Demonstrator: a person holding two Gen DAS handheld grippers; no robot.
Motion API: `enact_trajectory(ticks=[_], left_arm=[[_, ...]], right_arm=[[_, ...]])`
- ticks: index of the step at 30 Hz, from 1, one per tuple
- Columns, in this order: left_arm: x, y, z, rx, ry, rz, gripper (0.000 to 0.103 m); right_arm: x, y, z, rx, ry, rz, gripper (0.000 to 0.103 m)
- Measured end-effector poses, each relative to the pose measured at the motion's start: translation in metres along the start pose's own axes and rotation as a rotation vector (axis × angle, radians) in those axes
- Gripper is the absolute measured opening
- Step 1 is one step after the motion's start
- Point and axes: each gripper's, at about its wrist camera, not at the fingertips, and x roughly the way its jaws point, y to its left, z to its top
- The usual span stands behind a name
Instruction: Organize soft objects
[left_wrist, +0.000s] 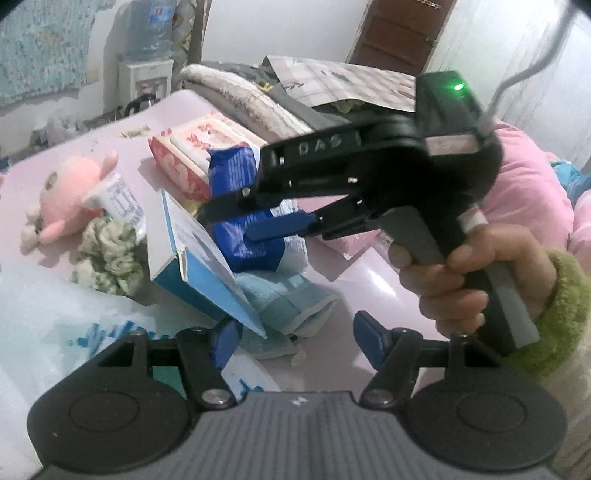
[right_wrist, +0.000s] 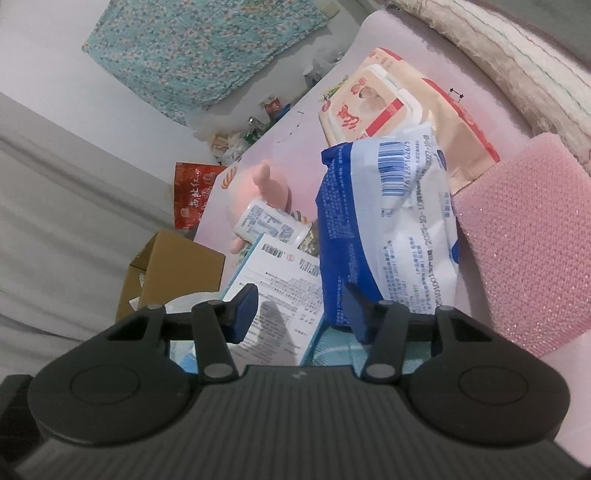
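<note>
The left gripper (left_wrist: 295, 341) hovered with fingers apart and empty over the blue towel (left_wrist: 284, 306), out of the way. Beyond, the right gripper (left_wrist: 229, 221) had its fingers either side of the blue-and-white soft pack (right_wrist: 384, 236) on the pink surface (left_wrist: 376, 291); whether they pressed it I cannot tell. Farther back lay the pink plush toy (left_wrist: 70, 192).
</note>
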Motion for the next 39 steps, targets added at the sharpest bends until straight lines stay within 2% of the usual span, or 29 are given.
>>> enact_trajectory(ticks=[7, 11, 15, 20, 23, 30, 35, 39], left_arm=[[-0.012, 0.007, 0.003, -0.005, -0.033, 0.069, 0.07], [-0.013, 0.013, 0.005, -0.038, -0.052, 0.075, 0.07], [-0.019, 0.013, 0.003, -0.025, -0.074, 0.089, 0.07], [-0.014, 0.01, 0.006, -0.005, -0.101, 0.064, 0.07], [-0.007, 0.004, 0.008, 0.023, -0.105, 0.037, 0.07], [0.005, -0.011, 0.009, 0.086, -0.096, 0.0, 0.07], [0.009, -0.015, 0.007, 0.114, -0.09, -0.012, 0.07], [0.009, -0.014, 0.005, 0.108, -0.075, -0.021, 0.07]], right_arm=[[-0.002, -0.005, -0.001, 0.016, -0.01, 0.007, 0.048], [-0.006, -0.005, -0.006, 0.027, -0.015, 0.013, 0.051], [-0.012, -0.003, -0.009, 0.037, -0.02, 0.03, 0.051], [-0.012, 0.011, -0.005, 0.033, -0.003, 0.074, 0.055], [-0.009, 0.026, 0.003, -0.005, 0.013, 0.051, 0.062], [0.01, 0.042, 0.019, -0.048, 0.087, -0.019, 0.063], [0.019, 0.035, 0.02, -0.037, 0.117, -0.044, 0.055], [0.014, 0.022, 0.021, -0.001, 0.109, -0.003, 0.049]])
